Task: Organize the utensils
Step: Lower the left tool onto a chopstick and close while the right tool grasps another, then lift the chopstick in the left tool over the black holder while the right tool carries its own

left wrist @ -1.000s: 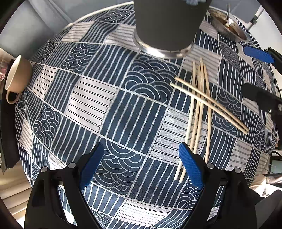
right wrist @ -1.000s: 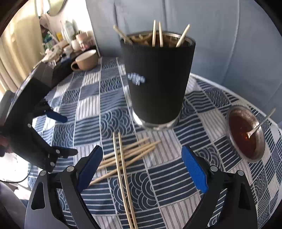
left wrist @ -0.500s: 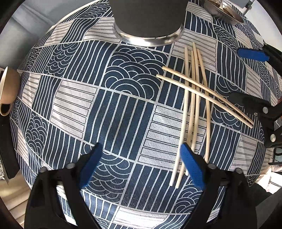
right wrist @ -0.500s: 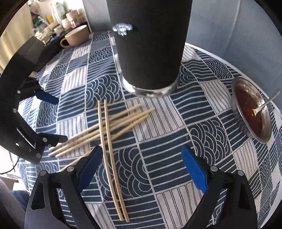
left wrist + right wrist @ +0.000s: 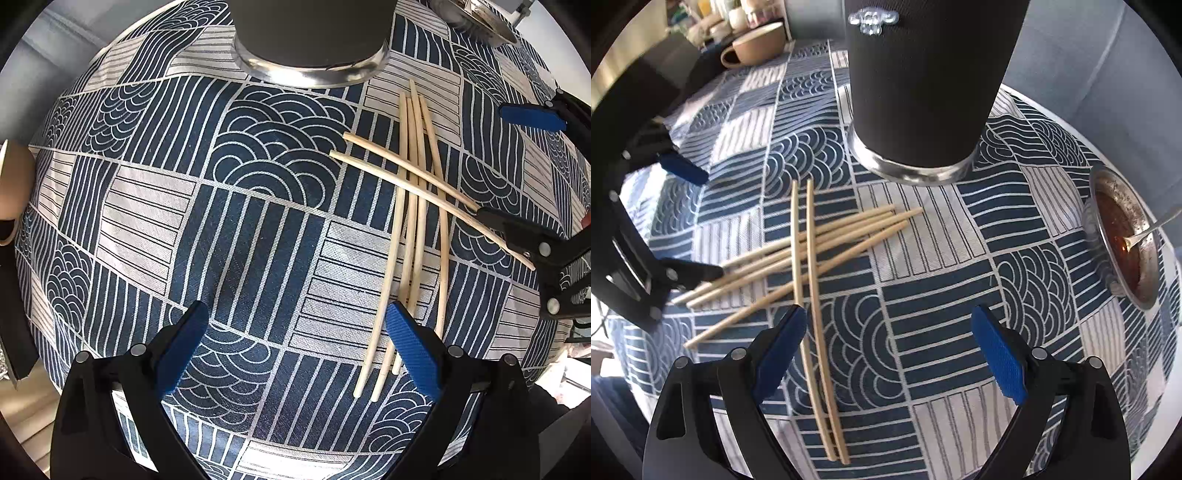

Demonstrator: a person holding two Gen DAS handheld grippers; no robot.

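Your left gripper has just been opening its jaws; they are spread wide with nothing between them. Your right gripper is spread wide too. Both hang low over the chopsticks, probably to pick some up. The thin, pale sticks lie crossed on the counter, near the tall black cup.

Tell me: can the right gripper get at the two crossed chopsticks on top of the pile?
Probably yes. The right gripper is open and empty, the top pair lies uncovered just inside its left finger, and the left gripper stands off at the pile's far end.
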